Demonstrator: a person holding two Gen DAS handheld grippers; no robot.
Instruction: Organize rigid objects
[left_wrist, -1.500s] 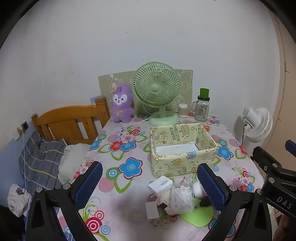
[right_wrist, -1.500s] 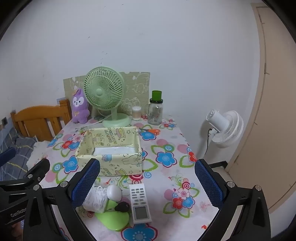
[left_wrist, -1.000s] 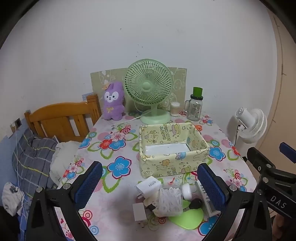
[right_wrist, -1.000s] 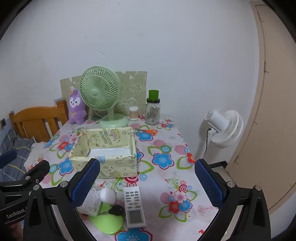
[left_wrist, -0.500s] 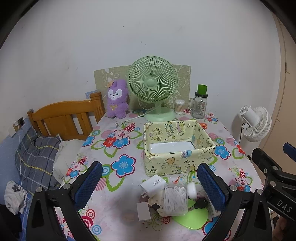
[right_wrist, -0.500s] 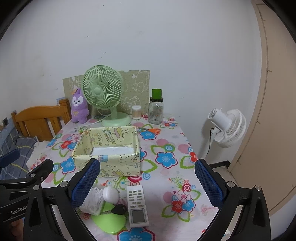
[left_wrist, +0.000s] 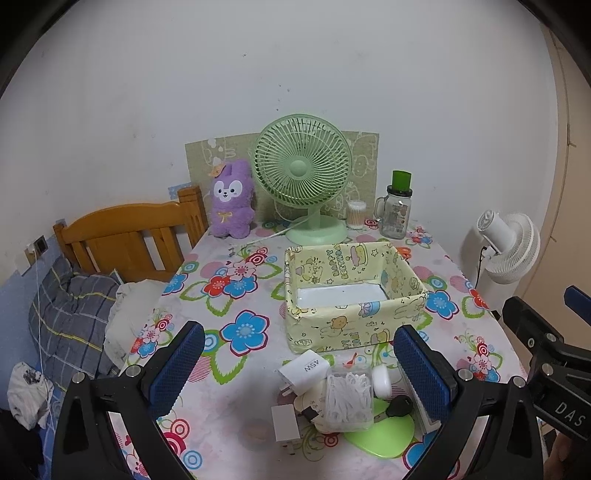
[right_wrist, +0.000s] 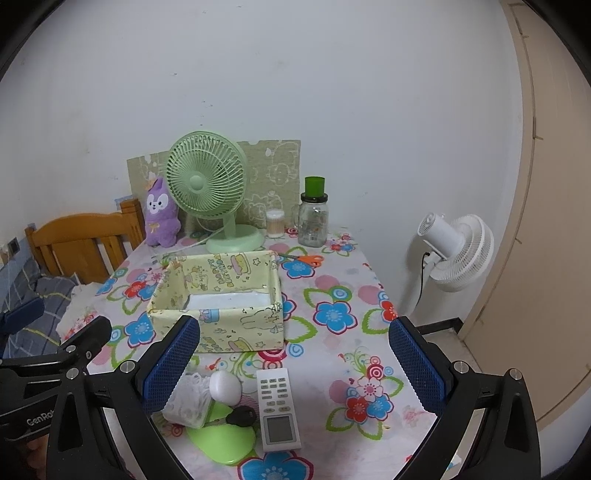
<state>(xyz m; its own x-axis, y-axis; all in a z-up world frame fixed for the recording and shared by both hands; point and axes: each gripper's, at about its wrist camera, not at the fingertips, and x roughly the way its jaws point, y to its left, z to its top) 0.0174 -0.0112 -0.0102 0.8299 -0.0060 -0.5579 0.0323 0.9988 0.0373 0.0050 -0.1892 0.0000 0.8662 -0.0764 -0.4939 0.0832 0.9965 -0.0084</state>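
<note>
So the floral table (left_wrist: 236, 417) takes up most of both views, with the yellow cartoon-print box (left_wrist: 351, 328) sitting mid-table, open top and nothing in it that I can see except a white bottom. Both grippers hover above the near edge: left gripper (left_wrist: 295, 363) and right gripper (right_wrist: 293, 356) are each spread wide and holding nothing. The stuff to sort is a little heap just in front of the box: a white remote (right_wrist: 277, 408), a lime green disc (right_wrist: 221, 437), a clear case of white bits (left_wrist: 349, 397), a white charger (left_wrist: 304, 371), a small white egg-shaped thing (right_wrist: 224, 386), maybe an earbud case, hard to tell, and a black key fob (right_wrist: 242, 409). Looks like the very start, nothing boxed yet. Next move is probably dropping onto one piece, like the remote, closing across its narrow sides, then lifting it over the box wall.
</note>
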